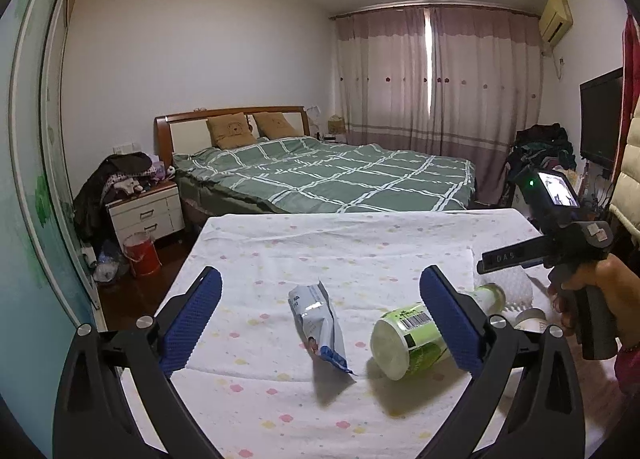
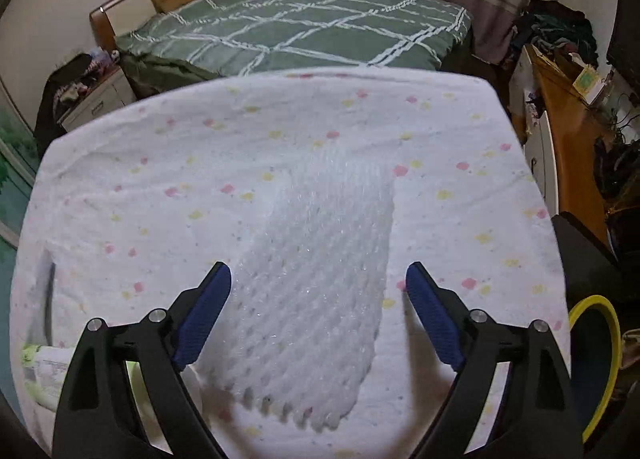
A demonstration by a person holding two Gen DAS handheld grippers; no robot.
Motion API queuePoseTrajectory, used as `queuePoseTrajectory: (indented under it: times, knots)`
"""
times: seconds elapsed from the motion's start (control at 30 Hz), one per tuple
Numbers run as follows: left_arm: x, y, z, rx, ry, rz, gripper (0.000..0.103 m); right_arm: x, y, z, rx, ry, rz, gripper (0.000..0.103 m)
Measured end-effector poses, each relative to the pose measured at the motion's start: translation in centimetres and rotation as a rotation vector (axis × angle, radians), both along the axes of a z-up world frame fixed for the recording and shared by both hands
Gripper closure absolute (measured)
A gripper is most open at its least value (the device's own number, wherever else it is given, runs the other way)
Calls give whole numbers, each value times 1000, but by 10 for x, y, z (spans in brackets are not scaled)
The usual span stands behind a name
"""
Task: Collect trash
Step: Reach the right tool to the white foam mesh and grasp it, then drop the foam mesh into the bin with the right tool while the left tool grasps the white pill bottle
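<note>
On a table under a white flower-print cloth [image 1: 280,243] lie a blue-and-white snack wrapper [image 1: 316,323], a green cup [image 1: 404,335] on its side, a second green-and-white bottle [image 1: 490,295] and a white foam net sleeve [image 2: 316,271]. My left gripper [image 1: 320,311] is open, its blue fingers on either side of the wrapper, the right finger in front of the cup. My right gripper [image 2: 318,299] is open and hovers over the near part of the foam net. The right gripper's body shows in the left wrist view [image 1: 560,243].
A bin with a yellow rim [image 2: 596,363] stands at the table's right edge. A red bucket [image 1: 140,255] sits on the floor left of the table by a nightstand [image 1: 148,215]. A bed with a green quilt [image 1: 332,175] lies beyond; a wooden desk [image 2: 560,127] at right.
</note>
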State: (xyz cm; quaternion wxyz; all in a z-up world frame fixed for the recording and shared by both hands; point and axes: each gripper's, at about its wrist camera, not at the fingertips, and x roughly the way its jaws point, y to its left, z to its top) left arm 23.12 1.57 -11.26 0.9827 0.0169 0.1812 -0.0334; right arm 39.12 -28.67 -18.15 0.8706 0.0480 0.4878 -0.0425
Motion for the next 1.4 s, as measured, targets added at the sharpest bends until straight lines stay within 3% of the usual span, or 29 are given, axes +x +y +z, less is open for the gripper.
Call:
queuePoseTrajectory:
  times: [0.13,0.17,0.23,0.3,0.43,0.47,0.77,0.87,1.0,1.2,1.4]
  knots:
    - [0,-1,0,3,3,7,5,-4,4,-1,-19,-19,8,19]
    - [1,-1,-1,4,4,11,5,-5,6,-2,-19,-23,18,23]
    - [2,0,-1,5,6,18,5,-11,9,-1,1,-33,34,34]
    - [3,2,-1,3,8,25,5,-14,9,0,29,-38,46,55]
    - [-2,4,3,-11,2,31,5,-20,5,8,53,-79,47,79]
    - [-2,4,4,-15,0,34,5,-21,3,10,58,-87,43,90]
    - [-4,0,3,-20,0,6,5,-65,-30,57,138,-210,20,91]
    - [-8,-8,3,-6,-11,-31,5,-95,-51,73,125,-266,-5,91]
    - [-18,-24,6,-2,-27,-146,5,-137,-103,82,44,-303,-131,91]
    - [-32,-63,7,-18,23,-373,5,-181,-199,59,-36,-230,-346,90]
    - [-31,-114,-5,27,147,-496,5,-194,-238,17,-99,-127,-428,90]
